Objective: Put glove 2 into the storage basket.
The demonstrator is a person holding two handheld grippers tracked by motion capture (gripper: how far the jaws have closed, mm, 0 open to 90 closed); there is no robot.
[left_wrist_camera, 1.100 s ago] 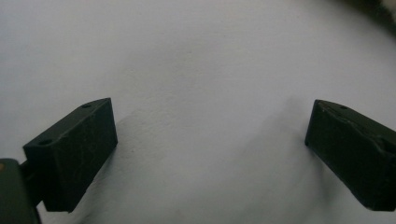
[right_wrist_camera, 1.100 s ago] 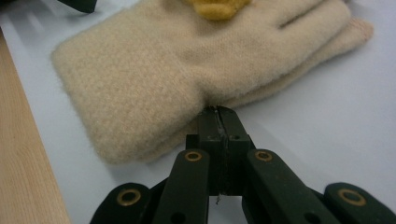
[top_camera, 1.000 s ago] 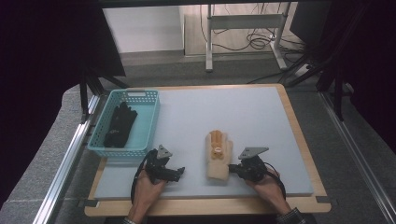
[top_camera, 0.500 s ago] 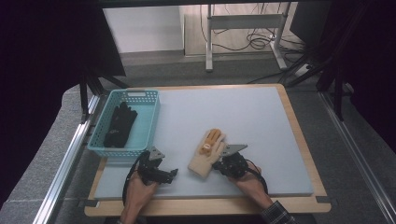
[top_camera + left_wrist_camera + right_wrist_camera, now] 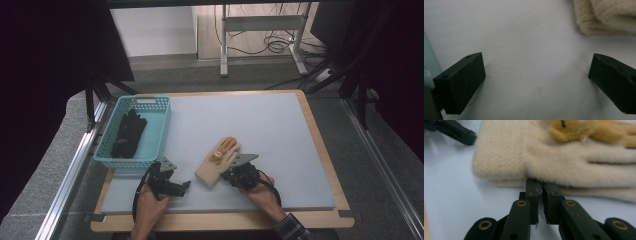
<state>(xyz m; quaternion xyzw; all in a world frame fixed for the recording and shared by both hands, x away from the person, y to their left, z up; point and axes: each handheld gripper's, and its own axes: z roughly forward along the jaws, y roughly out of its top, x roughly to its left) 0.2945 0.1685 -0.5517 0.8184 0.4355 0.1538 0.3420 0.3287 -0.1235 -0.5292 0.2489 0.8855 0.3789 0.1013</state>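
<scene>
Left hand (image 5: 149,207): at the near edge of the table, gripping the handle of its tool, forearm coming in from the bottom of the high view.
Left gripper (image 5: 176,187): low over the mat, its jaws standing wide apart with bare mat between them; in the left gripper view the cuff edge of the glove lies beyond them, up and to the right, not touched.
Right hand (image 5: 262,192): near edge too, to the right of the left hand, a checked sleeve (image 5: 290,230) at the wrist.
Right gripper (image 5: 540,195): jaws almost together with a thin gap, and they have just been opening a little; their tips sit at the lower edge of the glove near its cuff seam, and whether any fleece is pinched I cannot tell.
Fleece glove (image 5: 216,162): cream, a tan teddy bear figure (image 5: 225,148) on its back, lying flat on the mat just left of the right gripper, fingers pointing away and to the right.
Mat (image 5: 260,125): pale grey, on a wooden-rimmed table (image 5: 320,150).
Basket (image 5: 114,155): turquoise plastic, at the far left of the mat, just beyond the left gripper.
Black gloves (image 5: 128,132): lying inside the basket.
</scene>
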